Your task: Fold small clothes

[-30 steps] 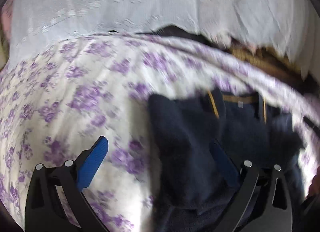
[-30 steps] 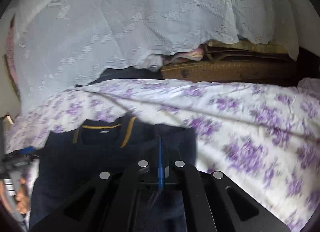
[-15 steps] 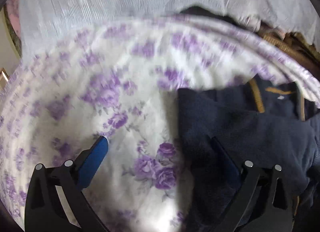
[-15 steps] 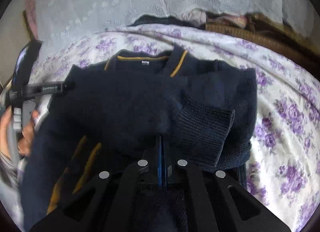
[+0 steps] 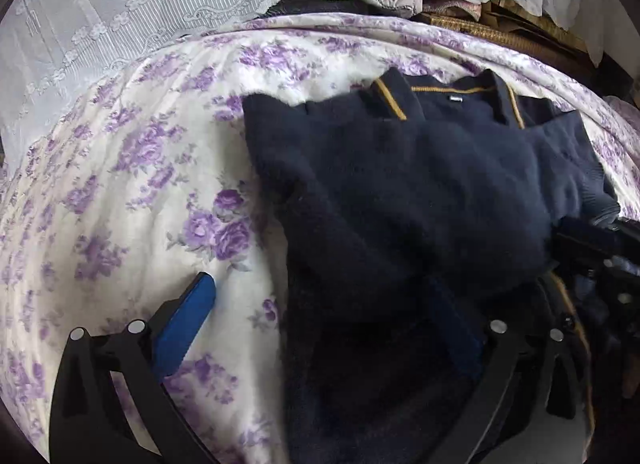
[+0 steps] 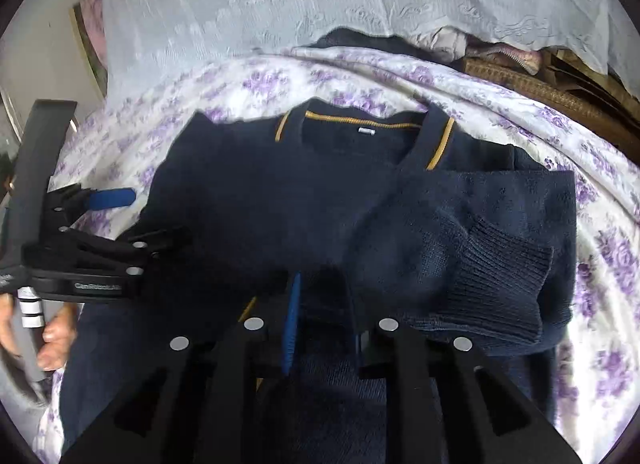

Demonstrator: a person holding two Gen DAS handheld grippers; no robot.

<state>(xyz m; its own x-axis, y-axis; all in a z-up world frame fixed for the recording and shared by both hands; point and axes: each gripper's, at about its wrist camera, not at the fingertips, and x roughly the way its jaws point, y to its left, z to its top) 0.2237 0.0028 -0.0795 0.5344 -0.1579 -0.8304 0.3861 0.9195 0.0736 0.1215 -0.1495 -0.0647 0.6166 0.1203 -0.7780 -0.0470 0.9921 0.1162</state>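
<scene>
A navy knit sweater [image 5: 400, 200] with a mustard-trimmed V collar lies on the purple-flowered bedsheet [image 5: 120, 184]; it also shows in the right wrist view [image 6: 280, 200], with a ribbed cuff [image 6: 496, 288] folded over its right side. My left gripper [image 5: 320, 304] is open, its left blue pad [image 5: 188, 320] over the sheet and its right finger over the sweater's left edge. It also shows in the right wrist view [image 6: 120, 216]. My right gripper [image 6: 320, 304] stands a little open with sweater fabric between its pads.
A white lace cloth [image 6: 280, 4] hangs behind the bed. A woven wicker case [image 6: 560, 92] and pink cloth sit at the back right. The flowered sheet [image 6: 600, 264] lies bare to the right of the sweater.
The right gripper's pads have parted from fully shut to a small gap. The right gripper drew back over the sweater, whose sleeve now lies folded across it. The left gripper stays open and shifted right.
</scene>
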